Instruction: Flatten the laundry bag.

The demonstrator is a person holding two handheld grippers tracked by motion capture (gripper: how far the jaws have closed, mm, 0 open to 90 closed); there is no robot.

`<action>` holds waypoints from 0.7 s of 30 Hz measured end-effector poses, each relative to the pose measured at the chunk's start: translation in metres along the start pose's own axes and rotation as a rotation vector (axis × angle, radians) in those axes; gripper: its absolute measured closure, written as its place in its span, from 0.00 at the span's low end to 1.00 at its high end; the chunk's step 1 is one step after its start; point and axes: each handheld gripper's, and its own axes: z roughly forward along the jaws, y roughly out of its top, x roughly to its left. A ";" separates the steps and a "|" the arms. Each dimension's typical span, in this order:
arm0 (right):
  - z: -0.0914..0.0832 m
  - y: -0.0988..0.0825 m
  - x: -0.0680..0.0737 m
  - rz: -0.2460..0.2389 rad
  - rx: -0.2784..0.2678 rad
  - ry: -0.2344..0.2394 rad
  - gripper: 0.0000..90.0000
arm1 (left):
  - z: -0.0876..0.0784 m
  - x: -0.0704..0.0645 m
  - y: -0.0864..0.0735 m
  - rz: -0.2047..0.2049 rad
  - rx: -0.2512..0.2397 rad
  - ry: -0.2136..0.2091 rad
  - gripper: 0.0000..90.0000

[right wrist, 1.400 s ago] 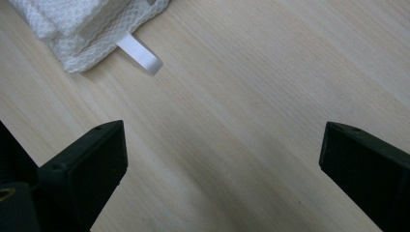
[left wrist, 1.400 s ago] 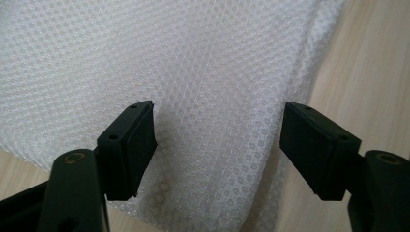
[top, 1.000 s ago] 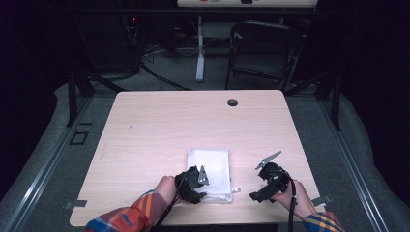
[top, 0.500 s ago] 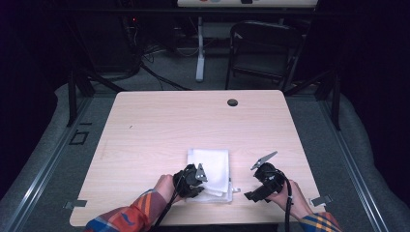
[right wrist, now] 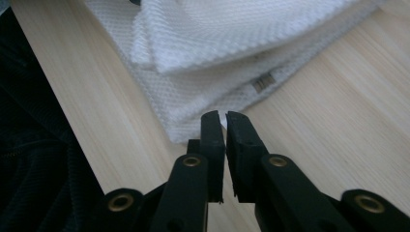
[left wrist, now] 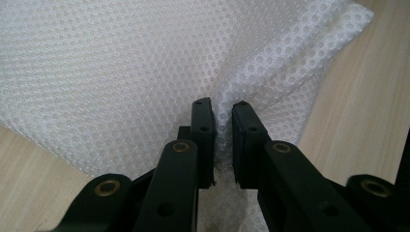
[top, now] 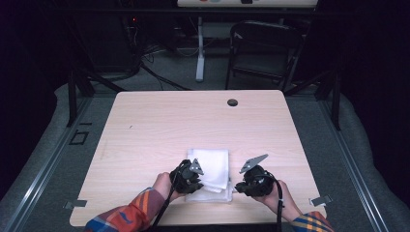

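The white mesh cloth (top: 211, 171) lies low in the high view's centre on the table (top: 159, 125). The left gripper (left wrist: 222, 108) and right gripper (right wrist: 222, 116), both just closing, pinch its edges; a grommet hole (top: 232, 102) sits upper centre.

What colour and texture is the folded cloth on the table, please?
White mesh cloth, dotted with small holes; the left gripper view shows it best.

We wear plaid sleeves in orange, red and blue. Our left gripper (top: 193, 175) and right gripper (top: 244, 180) are black, with brass-coloured rivets, grey three-cornered top plates and trailing black cables.
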 end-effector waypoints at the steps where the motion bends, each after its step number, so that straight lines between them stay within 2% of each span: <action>1: 0.005 0.004 0.004 -0.022 0.003 0.007 0.99 | 0.000 0.000 0.000 -0.003 -0.003 -0.002 0.90; 3: 0.008 0.005 0.007 -0.026 -0.003 0.007 0.99 | -0.001 0.000 0.000 -0.005 -0.010 0.000 0.90; 8: 0.020 0.012 0.015 -0.060 0.024 0.006 1.00 | -0.004 0.002 0.000 -0.029 -0.036 -0.015 0.91; 12: 0.030 0.013 0.018 -0.088 0.029 -0.010 1.00 | -0.006 0.003 -0.001 -0.039 -0.045 -0.020 0.90; 17: 0.035 0.014 0.021 -0.099 0.011 -0.009 1.00 | -0.007 0.003 -0.001 -0.046 -0.054 -0.022 0.90; 19: 0.042 0.013 0.024 -0.112 0.041 -0.019 1.00 | -0.008 0.003 -0.001 -0.053 -0.060 -0.025 0.91; 21: 0.046 0.013 0.023 -0.114 0.045 -0.016 1.00 | -0.009 0.004 0.000 -0.054 -0.058 -0.028 0.91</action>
